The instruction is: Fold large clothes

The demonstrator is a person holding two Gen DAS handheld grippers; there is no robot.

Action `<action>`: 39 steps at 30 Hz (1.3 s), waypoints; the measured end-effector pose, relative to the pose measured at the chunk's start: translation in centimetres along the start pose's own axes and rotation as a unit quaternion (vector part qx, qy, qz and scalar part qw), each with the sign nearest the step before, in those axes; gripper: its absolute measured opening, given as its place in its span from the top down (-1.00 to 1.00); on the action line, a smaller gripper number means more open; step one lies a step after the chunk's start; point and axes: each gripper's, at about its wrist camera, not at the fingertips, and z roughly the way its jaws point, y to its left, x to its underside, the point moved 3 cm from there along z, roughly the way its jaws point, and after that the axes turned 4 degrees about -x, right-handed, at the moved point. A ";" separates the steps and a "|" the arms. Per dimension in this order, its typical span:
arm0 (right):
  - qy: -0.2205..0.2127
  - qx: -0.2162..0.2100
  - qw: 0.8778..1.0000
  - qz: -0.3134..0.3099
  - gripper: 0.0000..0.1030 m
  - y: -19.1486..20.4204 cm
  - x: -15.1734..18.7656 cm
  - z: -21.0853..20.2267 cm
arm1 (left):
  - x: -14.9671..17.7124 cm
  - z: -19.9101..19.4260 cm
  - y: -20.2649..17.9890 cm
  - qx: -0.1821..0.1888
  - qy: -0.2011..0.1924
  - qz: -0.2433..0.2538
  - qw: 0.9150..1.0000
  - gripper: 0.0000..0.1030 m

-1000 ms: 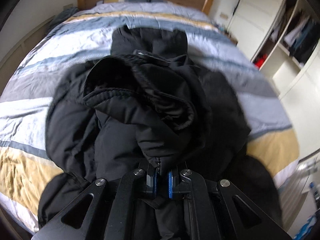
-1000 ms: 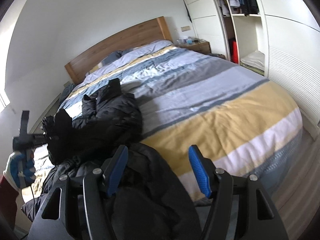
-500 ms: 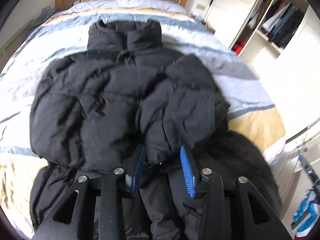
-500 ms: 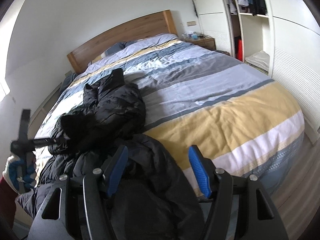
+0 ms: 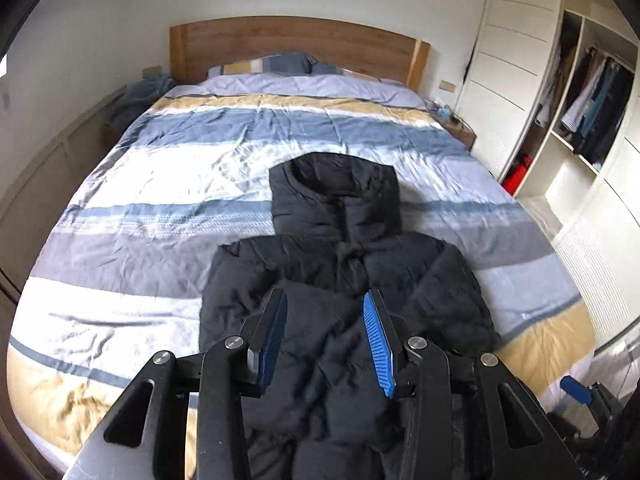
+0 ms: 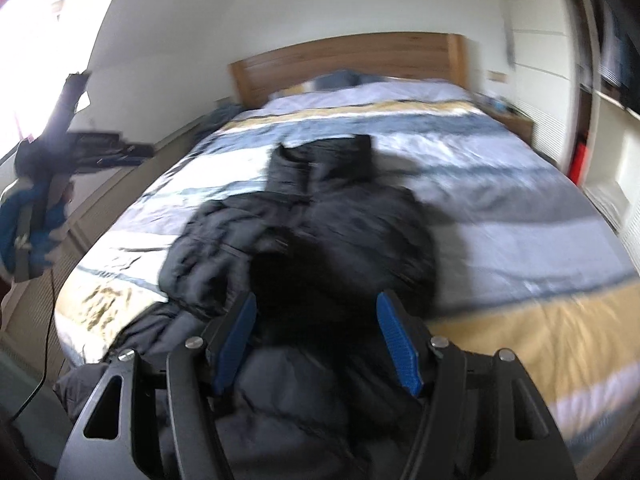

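Note:
A black hooded puffer jacket (image 5: 340, 260) lies on the striped bed, hood pointing at the headboard, with its sleeves laid in over the front. My left gripper (image 5: 325, 298) hovers above its lower middle, open, with nothing between the blue pads. In the right wrist view the jacket (image 6: 320, 232) looks blurred, and my right gripper (image 6: 317, 300) hangs open over its near part without pinching cloth. The left gripper (image 6: 132, 148) shows there at far left, raised, in a blue-gloved hand (image 6: 32, 236). A blue pad of the right gripper (image 5: 576, 390) peeks in at the lower right of the left wrist view.
The striped duvet (image 5: 160, 208) covers the whole bed, up to the pillows and a wooden headboard (image 5: 296, 44). An open wardrobe (image 5: 592, 92) with hanging clothes stands on the right, with a nightstand (image 5: 456, 124) beside it. A low panelled wall runs along the left.
The left gripper let go of the jacket fabric, opened, then rose and pulled back. The fabric now lies flat on the jacket. The right gripper swung left over the jacket, still open.

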 end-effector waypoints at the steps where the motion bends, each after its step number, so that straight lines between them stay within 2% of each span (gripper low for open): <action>1: 0.002 -0.005 1.000 -0.009 -0.19 0.9 -0.7 1.0 | 0.1 0.4 0.3 0.000 0.000 -0.002 1.000 0.23; 5: 0.017 -0.031 0.999 -0.037 -0.19 3.8 -2.6 5.3 | 1.5 3.9 2.5 0.007 0.010 -0.021 1.000 0.24; 9: 0.044 -0.045 0.996 -0.059 -0.19 5.5 -3.1 10.9 | 5.0 8.7 4.3 0.004 0.030 -0.036 0.999 0.24; 13: 0.076 -0.042 0.994 -0.060 -0.19 4.8 -1.9 15.2 | 8.9 12.6 5.6 -0.004 0.052 -0.052 0.997 0.24; 18: 0.114 -0.025 0.992 -0.050 -0.19 1.6 1.4 19.3 | 12.8 16.1 6.1 -0.029 0.053 -0.055 0.997 0.23; 24: 0.117 -0.039 0.991 -0.061 -0.19 -0.2 3.9 21.0 | 14.5 17.6 4.9 -0.057 0.036 -0.024 0.997 0.14; 28: 0.119 -0.041 0.990 -0.065 -0.19 -0.2 3.6 20.2 | 14.2 15.8 4.0 -0.074 0.028 -0.015 0.997 0.13; 31: 0.102 -0.037 0.991 -0.074 -0.19 0.1 3.1 18.3 | 14.8 14.1 3.1 -0.073 0.021 -0.010 0.997 -0.02; 33: 0.107 -0.029 0.991 -0.077 -0.19 -0.3 3.7 17.6 | 15.6 13.7 2.4 -0.068 0.024 -0.007 0.997 -0.10; 36: 0.122 -0.020 0.990 -0.069 -0.19 -0.9 4.4 17.8 | 16.6 14.0 1.7 -0.081 0.028 0.006 0.996 -0.10; 39: 0.124 -0.013 0.990 -0.064 -0.19 -0.9 4.2 17.6 | 16.6 13.2 1.7 -0.078 0.027 -0.005 0.997 -0.10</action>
